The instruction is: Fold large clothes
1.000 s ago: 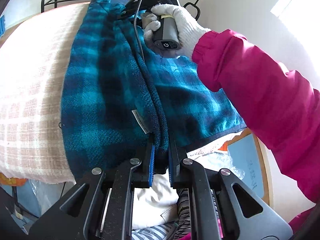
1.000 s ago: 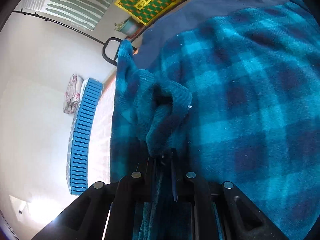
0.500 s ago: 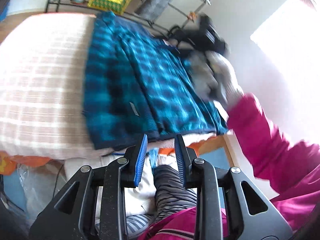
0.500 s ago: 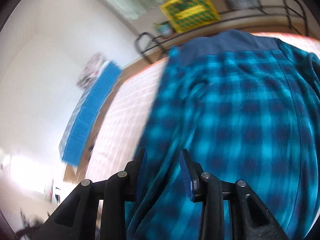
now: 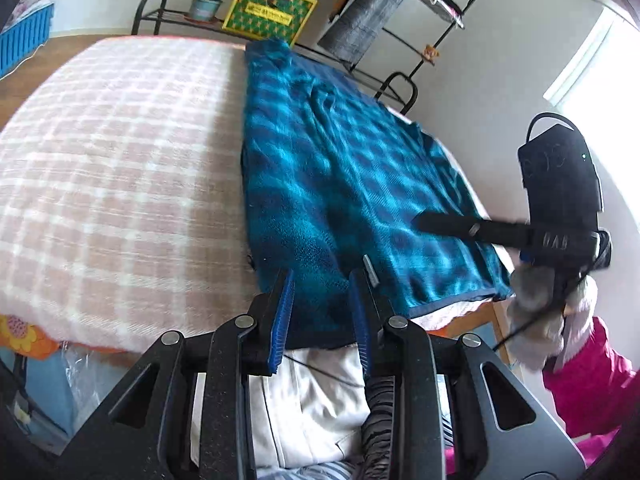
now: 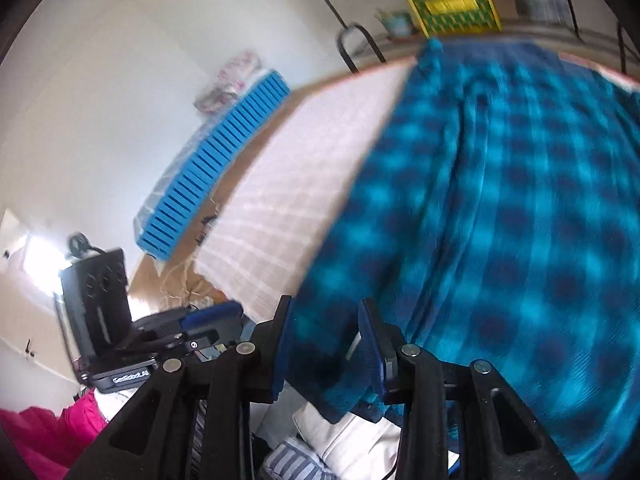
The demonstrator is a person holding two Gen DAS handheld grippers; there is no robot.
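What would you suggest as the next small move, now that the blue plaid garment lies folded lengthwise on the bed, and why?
Probably bring the left gripper forward to the near hem of the blue plaid garment and close on it, the right gripper likewise. Both have just opened and hold nothing, and the garment lies as a long strip on the checked blanket, so a crosswise fold seems due.

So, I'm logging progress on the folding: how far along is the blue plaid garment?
Done: the blue plaid garment lies flat on the checked cover, its sides already folded to the middle. In hand: nothing; the left gripper and right gripper have just opened, pads clear of the cloth. Left: probably folding it across its length into a compact stack.
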